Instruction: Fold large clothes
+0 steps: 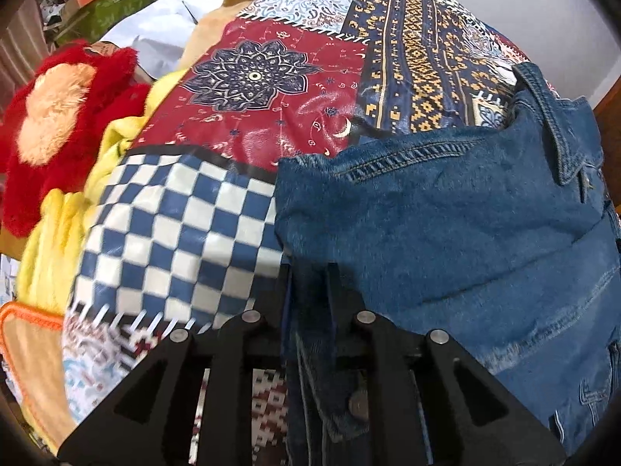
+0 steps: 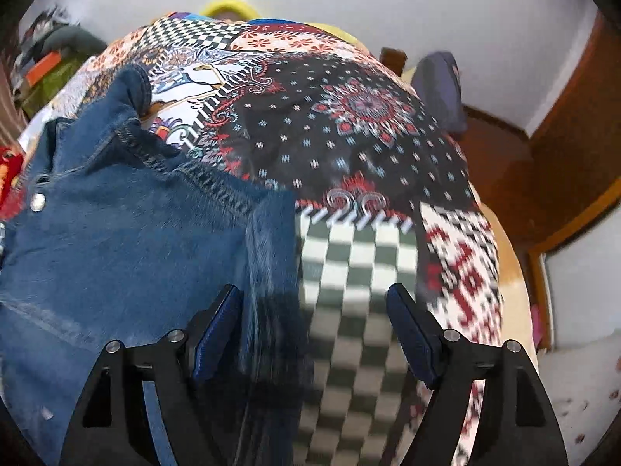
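A blue denim jacket [image 1: 446,233] with orange topstitching and metal snap buttons is lying on a patchwork-printed bedspread [image 1: 271,89] of red, navy and checkered panels, which is covering what looks like a bed. In the left wrist view the jacket is filling the right half of the picture, its collar [image 1: 551,116] pointing away from the camera; in the right wrist view it is filling the left half.

The left gripper [image 1: 310,283] is pinching a fold of denim at the jacket's near edge: its fingers are drawn almost together with the cloth squeezed between them, and a snap button is showing just behind them. The right gripper [image 2: 314,322] is hovering with its blue-padded fingers [image 2: 215,334] spread wide apart, holding nothing; the jacket's side edge is running down between them, over the checkered panel.

The folding appears to be at an early or middle stage. The body looks spread fairly flat with one seamed edge already lying straight, but no neat, compact bundle is showing, so most folds are probably still to be made. How the sleeves are lying cannot be told from these views.

A red plush toy [image 1: 66,124] with a peach face, a yellow cloth [image 1: 54,240] and other clutter are sitting beside the bedspread on the left.

No brand, label or legible writing is appearing anywhere; the snap buttons are too blurred to read.
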Demonstrator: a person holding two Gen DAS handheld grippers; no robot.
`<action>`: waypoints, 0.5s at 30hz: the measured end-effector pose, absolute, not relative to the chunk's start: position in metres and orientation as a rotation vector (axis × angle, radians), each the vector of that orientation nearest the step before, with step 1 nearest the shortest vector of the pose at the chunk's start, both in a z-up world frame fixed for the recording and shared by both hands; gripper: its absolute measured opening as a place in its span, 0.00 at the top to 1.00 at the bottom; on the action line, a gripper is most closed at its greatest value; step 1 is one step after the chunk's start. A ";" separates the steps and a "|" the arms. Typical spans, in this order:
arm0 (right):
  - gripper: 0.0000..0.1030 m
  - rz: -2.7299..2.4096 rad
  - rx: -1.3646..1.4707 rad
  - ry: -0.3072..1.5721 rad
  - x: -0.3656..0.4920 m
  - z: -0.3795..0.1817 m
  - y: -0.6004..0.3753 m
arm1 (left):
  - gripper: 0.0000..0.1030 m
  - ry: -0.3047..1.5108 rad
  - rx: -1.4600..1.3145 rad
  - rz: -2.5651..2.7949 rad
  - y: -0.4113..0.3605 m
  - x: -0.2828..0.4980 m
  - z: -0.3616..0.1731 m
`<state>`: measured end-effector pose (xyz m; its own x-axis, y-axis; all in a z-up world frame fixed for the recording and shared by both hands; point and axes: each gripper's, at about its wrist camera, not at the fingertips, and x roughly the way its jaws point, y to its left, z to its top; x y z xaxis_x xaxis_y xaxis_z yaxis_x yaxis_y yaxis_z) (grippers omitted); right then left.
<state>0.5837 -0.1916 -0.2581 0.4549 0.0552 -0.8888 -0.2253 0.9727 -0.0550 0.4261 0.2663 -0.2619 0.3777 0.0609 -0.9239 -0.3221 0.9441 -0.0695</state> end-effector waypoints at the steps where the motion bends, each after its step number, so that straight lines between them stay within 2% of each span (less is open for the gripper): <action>1: 0.27 0.170 -0.171 1.083 0.577 -0.252 -0.194 | 0.86 1.155 -0.257 0.245 0.265 0.422 -0.256; 11: 0.26 0.248 -0.143 0.931 0.487 -0.153 -0.197 | 0.85 0.997 -0.245 0.169 0.238 0.358 -0.166; 12: 0.25 0.255 -0.138 0.916 0.478 -0.144 -0.197 | 0.83 0.980 -0.240 0.160 0.235 0.351 -0.157; 15: 0.22 0.267 -0.149 0.872 0.452 -0.120 -0.194 | 0.68 0.919 -0.221 0.134 0.221 0.327 -0.129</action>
